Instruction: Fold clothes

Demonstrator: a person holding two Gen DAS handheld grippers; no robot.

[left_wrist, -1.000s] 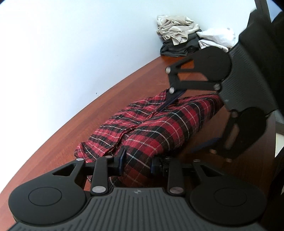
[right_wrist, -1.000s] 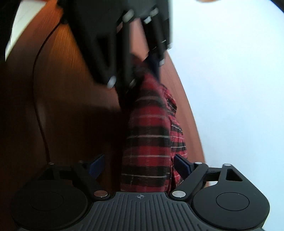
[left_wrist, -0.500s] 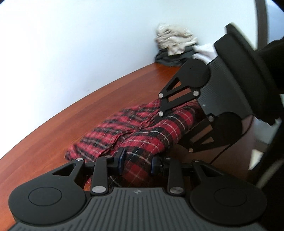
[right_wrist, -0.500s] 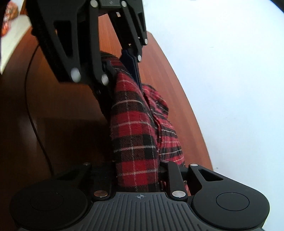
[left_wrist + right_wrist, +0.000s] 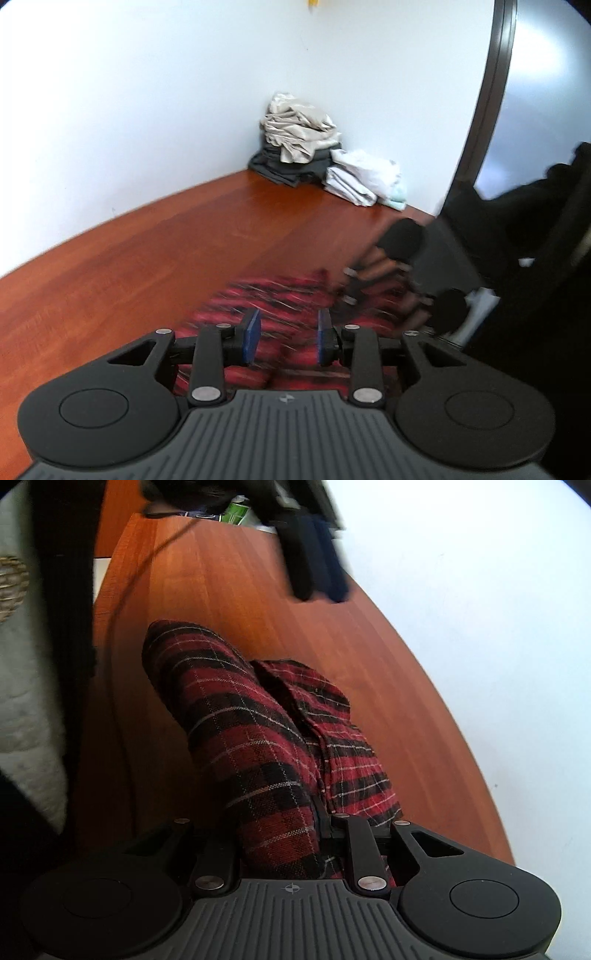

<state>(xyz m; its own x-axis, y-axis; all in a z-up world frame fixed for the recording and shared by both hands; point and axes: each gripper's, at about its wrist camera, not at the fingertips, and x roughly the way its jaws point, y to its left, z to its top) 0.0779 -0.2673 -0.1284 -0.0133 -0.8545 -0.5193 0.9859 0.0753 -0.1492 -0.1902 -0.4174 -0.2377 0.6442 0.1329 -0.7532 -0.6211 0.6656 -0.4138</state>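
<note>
Your right gripper (image 5: 280, 834) is clamped on the near end of the red plaid flannel garment (image 5: 258, 731), which lies bunched lengthwise on the wooden desk (image 5: 229, 583), closer to the curved edge along the white wall than to the side where you stand. Your left gripper (image 5: 284, 338) stands above the same cloth with a clear gap between its blue pads (image 5: 252, 334); nothing is pinched there, and in the right wrist view its fingers hang over the far part of the desk, apart from the fabric. To do this step well, keep the right grip firm on the doubled edge and draw the cloth taut before laying it over, so that the fold line runs straight (a slack lift is likely to let the layers slip and wrinkle). Bring the free left gripper to the opposite end of the same edge so both ends travel together. Both grippers point forward and downward toward the desk, the right one more steeply. The stacked folded clothes (image 5: 299, 140) in the far corner suggest where the finished piece belongs.
</note>
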